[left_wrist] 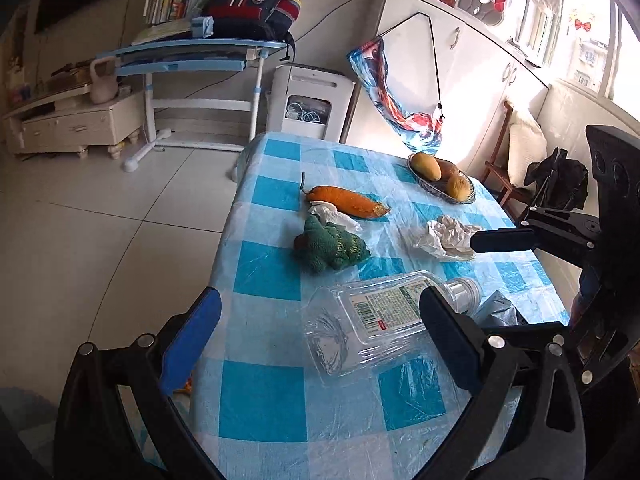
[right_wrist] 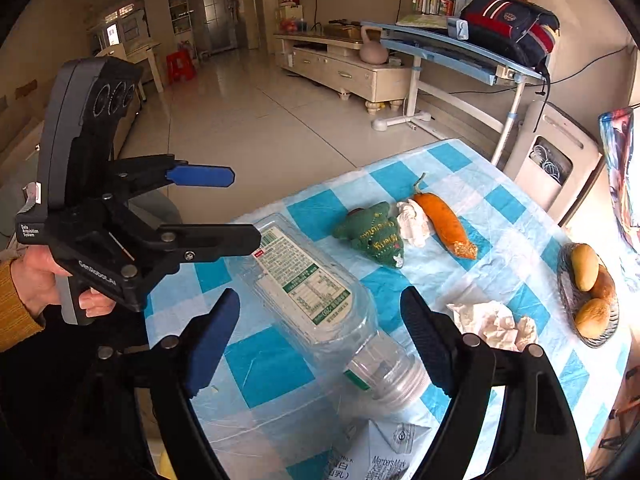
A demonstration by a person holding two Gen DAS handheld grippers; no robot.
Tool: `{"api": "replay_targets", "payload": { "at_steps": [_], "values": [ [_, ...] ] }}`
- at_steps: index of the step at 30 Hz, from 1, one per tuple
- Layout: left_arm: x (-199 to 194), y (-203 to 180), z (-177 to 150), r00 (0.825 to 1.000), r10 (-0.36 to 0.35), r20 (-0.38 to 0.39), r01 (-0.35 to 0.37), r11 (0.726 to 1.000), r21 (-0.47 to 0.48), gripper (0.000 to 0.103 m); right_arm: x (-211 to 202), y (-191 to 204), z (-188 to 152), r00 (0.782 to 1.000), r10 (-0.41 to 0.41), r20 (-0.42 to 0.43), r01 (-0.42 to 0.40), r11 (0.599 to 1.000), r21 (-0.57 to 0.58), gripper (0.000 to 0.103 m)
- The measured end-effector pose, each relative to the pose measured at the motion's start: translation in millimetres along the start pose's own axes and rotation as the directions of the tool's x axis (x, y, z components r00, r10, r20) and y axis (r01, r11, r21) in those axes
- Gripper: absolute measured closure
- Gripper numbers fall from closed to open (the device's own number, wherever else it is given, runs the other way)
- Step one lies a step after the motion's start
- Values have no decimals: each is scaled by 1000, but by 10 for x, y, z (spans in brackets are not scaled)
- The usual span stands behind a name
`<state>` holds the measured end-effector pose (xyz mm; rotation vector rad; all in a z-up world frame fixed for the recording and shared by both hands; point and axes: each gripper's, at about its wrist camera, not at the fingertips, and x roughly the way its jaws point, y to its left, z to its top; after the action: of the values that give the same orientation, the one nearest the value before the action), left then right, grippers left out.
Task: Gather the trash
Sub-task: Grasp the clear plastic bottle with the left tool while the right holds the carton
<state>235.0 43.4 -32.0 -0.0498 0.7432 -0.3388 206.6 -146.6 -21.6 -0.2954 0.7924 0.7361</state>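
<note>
A: Two grippers are in view over the table (right_wrist: 516, 240) with the blue-and-white checked cover. State of each?

B: Right gripper (right_wrist: 320, 332): jaws spread wide, nothing gripped. The clear plastic bottle (right_wrist: 316, 292) lies on its side at lower centre of the right wrist frame, its neck between the two fingers, pads not pressing it.

A: And the left gripper (left_wrist: 320, 340)?

B: Jaws also wide apart, nothing held. In the left wrist frame the bottle body lies between its fingers, untouched as far as can be seen.

A: Other trash?

B: One crumpled white paper (right_wrist: 494, 324) lies right of centre, near the basket of bread rolls (right_wrist: 588, 300). A smaller tissue (right_wrist: 412, 220) rests between the green plush toy (right_wrist: 372, 234) and the orange vegetable (right_wrist: 444, 226).
</note>
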Motion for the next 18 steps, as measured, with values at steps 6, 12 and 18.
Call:
{"api": "replay_targets", "payload": {
  "at_steps": [6, 12, 18],
  "values": [
    [182, -592, -30, 999, 8, -46, 7, 946, 325, 7, -390, -79, -630, 997, -74, -19, 76, 975, 210, 19],
    [422, -848, -209, 987, 78, -142, 14, 835, 550, 7, -297, -117, -918, 997, -65, -43, 75, 951, 299, 19],
    [538, -933, -299, 972, 151, -179, 14, 727, 687, 7, -326, -131, -930, 998, -48, -28, 54, 947, 316, 19]
  ]
}}
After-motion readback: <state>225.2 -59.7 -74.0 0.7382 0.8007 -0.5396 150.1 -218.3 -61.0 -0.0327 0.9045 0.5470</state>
